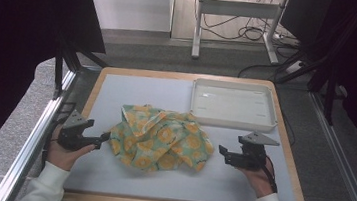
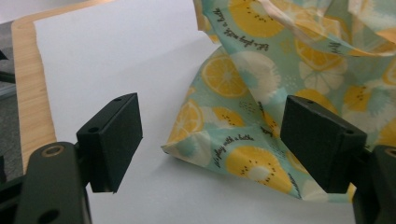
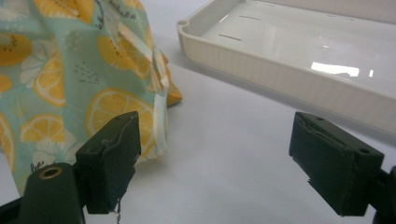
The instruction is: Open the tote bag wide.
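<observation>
- High view: crumpled cloth [image 1: 161, 138] is lying mid-tabletop, slightly toward the near edge, just in front of the white tray [image 1: 233, 105] that is sitting at the far right corner. Cloth and tray look close, maybe touching at the tray's near left corner; can't tell.
- Left gripper [image 1: 99, 140] is sitting at the cloth's left edge, right gripper [image 1: 222, 153] just off its right edge. Each is being held in a hand and pointing inward at the cloth.
- Fingers on both are standing spread wide, pinching nothing. In the left gripper view a cloth corner [image 2: 184, 144] is lying between the fingers [image 2: 116, 140] but no pad is pressing on it. In the right gripper view the cloth's hem [image 3: 159, 116] is sitting beside the left finger [image 3: 112, 158]; bare mat between the pads.
- Handling, my read: thin woven fabric, light, limp, no stiffness. It'll drape and slide on the smooth mat, and one pinch is likely to drag the whole bundle along. Not fragile.
- Where to grab: a hemmed edge or corner, since a doubled hem gives the pads more to bite. The left corner lying flat on the mat looks easiest; pinching mid-bundle risks catching several layers.
- Materials: cloth is teal with a yellow and white citrus-slice print and small script, matte, heavily folded. Mat [image 1: 133, 83] is pale grey, smooth, over a wood-edged tabletop [image 1: 99, 79]. Tray is glossy white plastic, rectangular, shallow, with a rounded rim.
</observation>
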`<state>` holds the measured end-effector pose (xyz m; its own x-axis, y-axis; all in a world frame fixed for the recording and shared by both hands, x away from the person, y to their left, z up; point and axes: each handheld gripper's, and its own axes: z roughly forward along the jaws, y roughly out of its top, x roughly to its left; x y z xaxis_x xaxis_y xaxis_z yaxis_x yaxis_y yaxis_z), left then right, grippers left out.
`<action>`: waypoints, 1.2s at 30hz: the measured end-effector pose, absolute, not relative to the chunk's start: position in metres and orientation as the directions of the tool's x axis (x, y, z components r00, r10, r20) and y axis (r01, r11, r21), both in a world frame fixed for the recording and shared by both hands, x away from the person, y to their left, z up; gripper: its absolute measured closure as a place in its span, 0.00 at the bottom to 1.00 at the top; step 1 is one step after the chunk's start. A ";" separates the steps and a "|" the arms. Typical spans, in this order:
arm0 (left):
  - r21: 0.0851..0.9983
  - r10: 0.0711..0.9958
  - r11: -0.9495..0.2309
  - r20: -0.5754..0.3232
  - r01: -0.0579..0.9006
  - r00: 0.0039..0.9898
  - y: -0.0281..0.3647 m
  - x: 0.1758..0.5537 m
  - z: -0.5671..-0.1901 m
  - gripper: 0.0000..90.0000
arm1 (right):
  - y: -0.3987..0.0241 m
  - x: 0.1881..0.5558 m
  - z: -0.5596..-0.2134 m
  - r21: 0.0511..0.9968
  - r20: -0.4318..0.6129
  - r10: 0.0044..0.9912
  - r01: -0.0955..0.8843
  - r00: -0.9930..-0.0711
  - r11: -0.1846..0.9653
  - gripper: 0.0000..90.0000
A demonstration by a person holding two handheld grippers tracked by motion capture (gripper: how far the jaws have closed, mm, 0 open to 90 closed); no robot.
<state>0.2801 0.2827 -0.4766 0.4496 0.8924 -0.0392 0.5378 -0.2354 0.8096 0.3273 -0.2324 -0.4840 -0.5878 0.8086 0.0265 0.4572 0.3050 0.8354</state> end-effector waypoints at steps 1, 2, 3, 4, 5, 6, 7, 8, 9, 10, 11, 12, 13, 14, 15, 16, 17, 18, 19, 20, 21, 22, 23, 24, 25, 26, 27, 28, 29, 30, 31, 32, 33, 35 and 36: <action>0.811 0.894 -0.231 -0.041 0.538 0.446 0.283 0.281 -0.477 0.23 | -0.232 0.327 -0.485 0.836 0.021 0.806 0.453 -0.591 0.310 0.19; 0.812 0.895 -0.229 -0.040 0.536 0.443 0.284 0.281 -0.477 0.23 | -0.232 0.327 -0.486 0.837 0.023 0.804 0.451 -0.594 0.309 0.19; 0.812 0.895 -0.229 -0.040 0.536 0.443 0.284 0.281 -0.477 0.23 | -0.232 0.327 -0.486 0.837 0.023 0.804 0.451 -0.594 0.309 0.19; 0.813 0.897 -0.228 -0.038 0.536 0.439 0.284 0.280 -0.478 0.23 | -0.232 0.327 -0.487 0.837 0.028 0.801 0.452 -0.598 0.308 0.19; 0.818 0.901 -0.220 -0.039 0.532 0.433 0.286 0.279 -0.478 0.23 | -0.233 0.327 -0.489 0.837 0.034 0.806 0.457 -0.591 0.300 0.20; 0.818 0.901 -0.220 -0.039 0.532 0.433 0.286 0.279 -0.478 0.23 | -0.233 0.327 -0.489 0.837 0.034 0.806 0.457 -0.591 0.300 0.20; 0.820 0.900 -0.220 -0.039 0.529 0.434 0.286 0.278 -0.478 0.23 | -0.233 0.327 -0.491 0.835 0.036 0.804 0.460 -0.593 0.302 0.20; 0.821 0.899 -0.222 -0.036 0.526 0.436 0.287 0.277 -0.477 0.23 | -0.234 0.328 -0.492 0.831 0.040 0.805 0.467 -0.591 0.302 0.21; 0.821 0.899 -0.226 -0.032 0.524 0.437 0.288 0.276 -0.477 0.23 | -0.234 0.328 -0.492 0.831 0.040 0.805 0.467 -0.591 0.302 0.21; 0.824 0.900 -0.217 -0.039 0.523 0.434 0.289 0.273 -0.477 0.24 | -0.234 0.330 -0.492 0.830 0.045 0.807 0.472 -0.589 0.299 0.22; 0.824 0.899 -0.206 -0.053 0.528 0.434 0.290 0.273 -0.477 0.24 | -0.234 0.331 -0.492 0.830 0.047 0.809 0.474 -0.585 0.294 0.22; 0.823 0.899 -0.197 -0.066 0.534 0.433 0.291 0.272 -0.477 0.24 | -0.233 0.331 -0.492 0.830 0.051 0.811 0.477 -0.583 0.290 0.22; 0.823 0.899 -0.197 -0.066 0.534 0.433 0.291 0.272 -0.477 0.25 | -0.233 0.331 -0.492 0.830 0.051 0.811 0.477 -0.583 0.290 0.22; 0.821 0.899 -0.192 -0.073 0.538 0.433 0.291 0.272 -0.477 0.25 | -0.232 0.331 -0.491 0.826 0.059 0.809 0.484 -0.585 0.290 0.23; 0.819 0.897 -0.193 -0.076 0.540 0.436 0.291 0.271 -0.477 0.26 | -0.231 0.331 -0.491 0.826 0.062 0.806 0.484 -0.588 0.289 0.23; 0.818 0.897 -0.200 -0.069 0.540 0.437 0.289 0.270 -0.476 0.26 | -0.230 0.330 -0.490 0.826 0.060 0.803 0.481 -0.593 0.293 0.24; 0.818 0.897 -0.200 -0.069 0.540 0.437 0.289 0.270 -0.476 0.26 | -0.230 0.330 -0.490 0.826 0.060 0.803 0.481 -0.593 0.293 0.24; 0.817 0.896 -0.207 -0.063 0.538 0.440 0.288 0.269 -0.475 0.26 | -0.228 0.330 -0.489 0.827 0.057 0.799 0.476 -0.599 0.298 0.24; 0.816 0.895 -0.210 -0.060 0.538 0.441 0.287 0.269 -0.475 0.27 | -0.226 0.330 -0.488 0.829 0.052 0.793 0.470 -0.607 0.305 0.24; 0.816 0.896 -0.210 -0.060 0.538 0.441 0.287 0.268 -0.474 0.28 | -0.225 0.330 -0.488 0.829 0.053 0.792 0.469 -0.608 0.305 0.25; 0.817 0.895 -0.211 -0.059 0.536 0.442 0.286 0.268 -0.473 0.28 | -0.225 0.330 -0.488 0.828 0.053 0.790 0.469 -0.611 0.308 0.25; 0.819 0.893 -0.215 -0.055 0.531 0.446 0.286 0.268 -0.472 0.28 | -0.224 0.330 -0.488 0.826 0.050 0.789 0.470 -0.612 0.312 0.25; 0.820 0.892 -0.218 -0.053 0.529 0.449 0.285 0.268 -0.472 0.29 | -0.224 0.330 -0.489 0.824 0.052 0.789 0.472 -0.612 0.313 0.25; 0.820 0.892 -0.218 -0.053 0.529 0.449 0.285 0.268 -0.472 0.29 | -0.224 0.330 -0.489 0.822 0.051 0.790 0.475 -0.611 0.314 0.25; 0.820 0.890 -0.222 -0.050 0.528 0.452 0.285 0.268 -0.472 0.29 | -0.224 0.330 -0.489 0.821 0.052 0.791 0.477 -0.609 0.313 0.25; 0.819 0.889 -0.227 -0.047 0.527 0.456 0.284 0.268 -0.472 0.29 | -0.224 0.330 -0.489 0.821 0.052 0.794 0.479 -0.606 0.312 0.25; 0.818 0.887 -0.231 -0.045 0.527 0.459 0.283 0.268 -0.472 0.29 | -0.224 0.331 -0.489 0.820 0.055 0.794 0.481 -0.606 0.310 0.25; 0.816 0.886 -0.236 -0.042 0.527 0.463 0.281 0.268 -0.472 0.29 | -0.224 0.331 -0.489 0.819 0.055 0.794 0.482 -0.605 0.310 0.25; 0.815 0.884 -0.241 -0.040 0.527 0.466 0.280 0.268 -0.472 0.28 | -0.223 0.331 -0.489 0.818 0.056 0.795 0.484 -0.605 0.311 0.25; 0.814 0.882 -0.245 -0.039 0.528 0.469 0.278 0.268 -0.471 0.28 | -0.223 0.331 -0.489 0.818 0.056 0.795 0.484 -0.605 0.311 0.25; 0.813 0.879 -0.251 -0.035 0.525 0.476 0.275 0.269 -0.470 0.28 | -0.223 0.331 -0.489 0.816 0.055 0.793 0.484 -0.607 0.314 0.25; 0.813 0.877 -0.255 -0.032 0.523 0.479 0.274 0.269 -0.469 0.28 | -0.222 0.331 -0.489 0.815 0.054 0.792 0.485 -0.608 0.317 0.25; 0.813 0.877 -0.255 -0.032 0.523 0.479 0.274 0.269 -0.469 0.28 | -0.222 0.330 -0.489 0.815 0.053 0.792 0.484 -0.608 0.317 0.25; 0.814 0.875 -0.262 -0.025 0.518 0.483 0.271 0.269 -0.467 0.28 | -0.222 0.330 -0.489 0.815 0.051 0.791 0.483 -0.610 0.320 0.25; 0.814 0.874 -0.263 -0.026 0.517 0.485 0.270 0.270 -0.466 0.28 | -0.221 0.330 -0.489 0.815 0.051 0.789 0.482 -0.612 0.322 0.25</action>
<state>0.2695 0.2697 -0.4661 0.4850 0.8742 -0.0255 0.5173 -0.2632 0.8143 0.3300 -0.2214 -0.4891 -0.6123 0.7890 0.0509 0.4821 0.3216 0.8150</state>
